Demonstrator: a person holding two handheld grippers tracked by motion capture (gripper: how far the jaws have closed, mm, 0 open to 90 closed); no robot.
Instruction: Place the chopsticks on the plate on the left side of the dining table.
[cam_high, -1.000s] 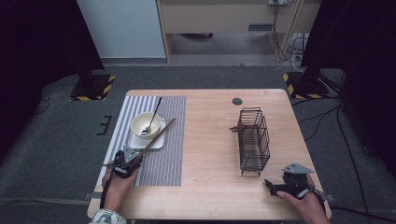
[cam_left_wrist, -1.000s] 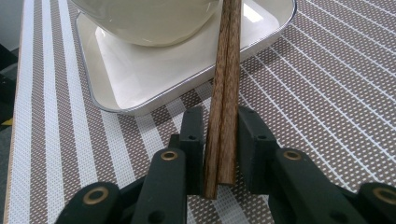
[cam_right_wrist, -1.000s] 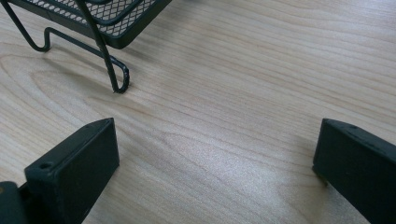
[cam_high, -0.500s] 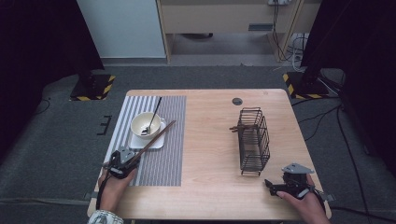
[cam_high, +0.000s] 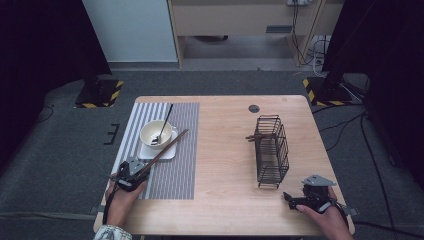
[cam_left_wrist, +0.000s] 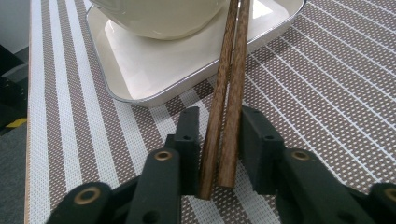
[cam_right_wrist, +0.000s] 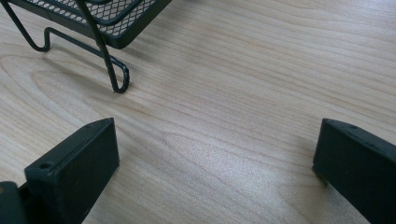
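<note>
Table (cam_high: 225, 150): one, light wood; it carries every item listed below.
Striped mat (cam_high: 175, 170): one, on the table's left part, under the plate and the left tongs.
Wire rack (cam_high: 272, 150): one, black, standing on the table's right part; brown sticks, seemingly chopsticks, already poke out of its far end, count not clear.
Plate (cam_high: 162, 151): one, white and square, on the mat, with the bowl on it.
Bowl (cam_high: 156, 133): one, cream; one dark spoon (cam_high: 165, 122) leans in it.
Chopsticks (cam_left_wrist: 229, 93): two, wooden, side by side, far ends propped on the plate's rim, near ends on the mat.
Left tongs (cam_left_wrist: 217, 140): nearly closed around the near ends of the chopsticks, slight gaps showing at the pads, so a firm grip is doubtful.
Right tongs (cam_right_wrist: 215, 154): spread wide, holding nothing, resting on the table near the rack's foot.
Progress: probably early; this pair is not yet lifted, and carrying it to the rack remains.
</note>
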